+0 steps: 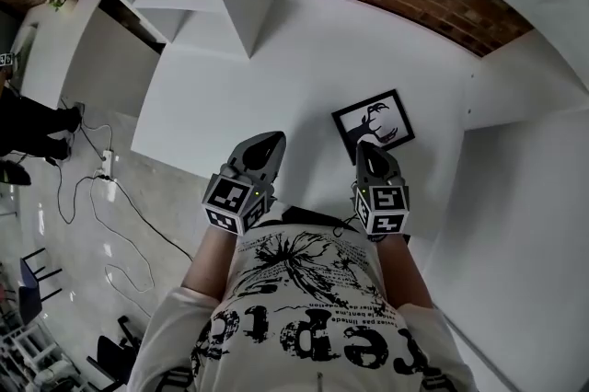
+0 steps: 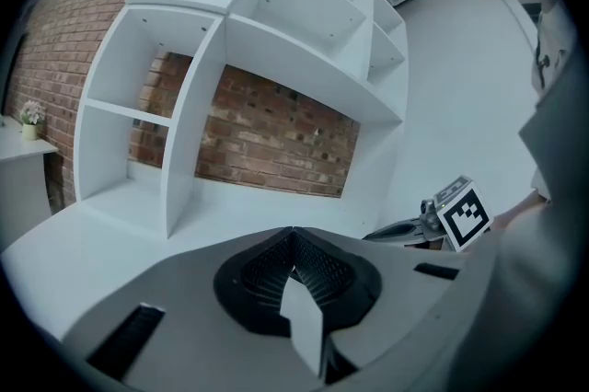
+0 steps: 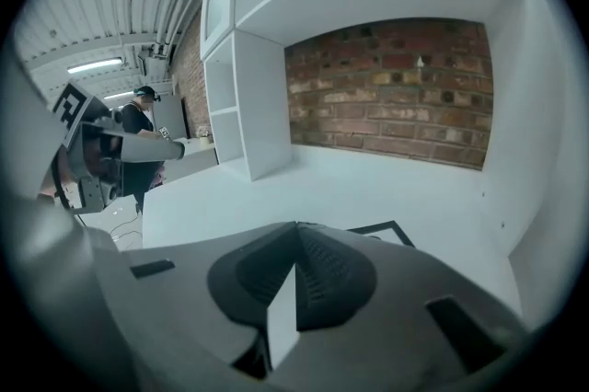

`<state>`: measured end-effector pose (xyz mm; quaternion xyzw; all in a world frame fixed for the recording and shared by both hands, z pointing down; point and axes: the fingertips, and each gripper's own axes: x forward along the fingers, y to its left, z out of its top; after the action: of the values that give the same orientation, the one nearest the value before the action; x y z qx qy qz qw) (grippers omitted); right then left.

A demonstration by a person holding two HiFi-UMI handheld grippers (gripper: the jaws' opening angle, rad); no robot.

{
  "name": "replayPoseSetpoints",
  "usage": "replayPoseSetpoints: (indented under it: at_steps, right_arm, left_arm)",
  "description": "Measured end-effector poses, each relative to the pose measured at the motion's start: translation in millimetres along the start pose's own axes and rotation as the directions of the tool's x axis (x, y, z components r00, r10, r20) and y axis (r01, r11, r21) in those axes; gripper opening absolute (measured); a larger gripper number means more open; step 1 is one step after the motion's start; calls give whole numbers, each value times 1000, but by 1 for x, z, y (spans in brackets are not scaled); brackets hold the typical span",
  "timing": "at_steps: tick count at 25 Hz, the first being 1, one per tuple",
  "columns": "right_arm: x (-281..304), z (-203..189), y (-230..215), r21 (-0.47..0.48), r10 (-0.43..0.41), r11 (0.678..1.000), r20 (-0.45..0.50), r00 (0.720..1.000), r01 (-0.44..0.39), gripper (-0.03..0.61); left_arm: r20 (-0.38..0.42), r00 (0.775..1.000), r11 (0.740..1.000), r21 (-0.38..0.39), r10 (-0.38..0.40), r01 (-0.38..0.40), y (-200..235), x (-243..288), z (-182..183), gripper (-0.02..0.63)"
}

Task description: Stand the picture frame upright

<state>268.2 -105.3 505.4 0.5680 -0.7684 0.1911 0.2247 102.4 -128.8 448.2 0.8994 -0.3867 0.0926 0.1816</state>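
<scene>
One picture frame (image 1: 373, 121), black border, lies flat on the white desk (image 1: 276, 59), toward the desk's right side. Two tools hover over the desk's near edge, left tool (image 1: 269, 142) and right tool (image 1: 369, 147), both with jaws closed together, nothing held. Picture frame looks light, stiff, thin, likely glass-fronted so fragile, may slide on the desk; best pinched at an outer edge
</scene>
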Motion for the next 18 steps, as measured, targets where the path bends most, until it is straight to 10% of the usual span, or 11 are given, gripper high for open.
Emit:
replayPoseSetpoints:
  at_steps: [18]
  right_arm:
    - [82,-80,1,-87,120,983,-373,920,-163,143]
  left_arm:
    - [-116,993,999,-34,26,-30,29,36,-49,12]
